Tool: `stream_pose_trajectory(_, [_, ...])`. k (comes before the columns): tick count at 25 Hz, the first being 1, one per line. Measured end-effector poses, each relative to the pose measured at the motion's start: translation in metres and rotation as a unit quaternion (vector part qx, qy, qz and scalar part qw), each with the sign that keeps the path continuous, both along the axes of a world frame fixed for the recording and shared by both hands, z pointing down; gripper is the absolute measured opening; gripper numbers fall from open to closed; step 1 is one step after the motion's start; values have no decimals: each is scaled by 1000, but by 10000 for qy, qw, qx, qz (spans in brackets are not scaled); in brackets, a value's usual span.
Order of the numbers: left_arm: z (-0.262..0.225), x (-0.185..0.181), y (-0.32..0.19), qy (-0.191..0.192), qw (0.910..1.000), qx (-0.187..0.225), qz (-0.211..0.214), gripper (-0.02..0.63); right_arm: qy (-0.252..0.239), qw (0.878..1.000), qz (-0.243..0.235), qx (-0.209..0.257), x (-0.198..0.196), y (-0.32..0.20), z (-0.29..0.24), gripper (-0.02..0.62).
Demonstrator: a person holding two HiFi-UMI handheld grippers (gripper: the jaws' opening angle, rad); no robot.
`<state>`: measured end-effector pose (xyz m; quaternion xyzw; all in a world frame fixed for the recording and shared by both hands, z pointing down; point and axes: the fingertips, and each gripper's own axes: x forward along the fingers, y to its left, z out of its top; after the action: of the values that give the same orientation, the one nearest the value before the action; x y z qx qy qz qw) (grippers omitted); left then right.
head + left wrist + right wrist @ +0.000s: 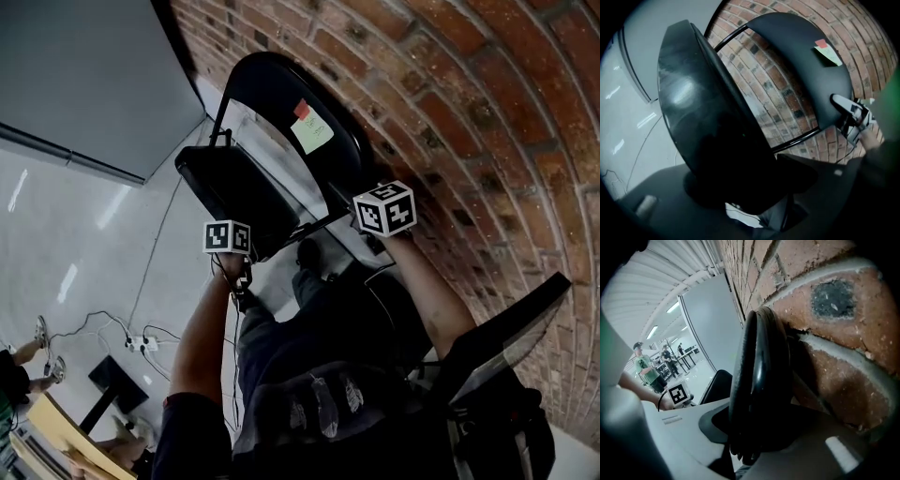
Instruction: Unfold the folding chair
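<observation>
Steadying the folding chair (281, 94) beside a brick wall (450, 112), the right gripper (754, 446) clamps the backrest (759, 376) edge and the left gripper (740, 206) holds the tilted seat (689, 103). Unfolding appears half done; next, the seat likely needs pressing down level.

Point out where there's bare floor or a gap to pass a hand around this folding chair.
Bare floor lies left of the seat, up to the grey panel. Open gap between seat and backrest. Crowded: backrest close to brick wall; power strip lower left.
</observation>
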<state>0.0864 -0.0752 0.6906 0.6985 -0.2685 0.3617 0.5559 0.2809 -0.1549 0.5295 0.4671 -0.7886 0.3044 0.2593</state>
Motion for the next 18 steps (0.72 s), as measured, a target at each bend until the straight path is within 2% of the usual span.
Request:
stream_pose_trajectory(3, [9, -15, 1, -129, 9997, -43, -212, 344, -54, 10000, 37, -60, -2, -1, 6, 109])
stream_pose_trajectory(7, [14, -23, 5, -3, 9991, -34, -430, 331, -59, 9999, 6, -142, -5, -5, 9, 112])
stream_pose_trajectory(18, [22, -30, 12, 92, 9994, -187, -260, 333, -90, 9989, 310, -327, 4, 1, 18, 117])
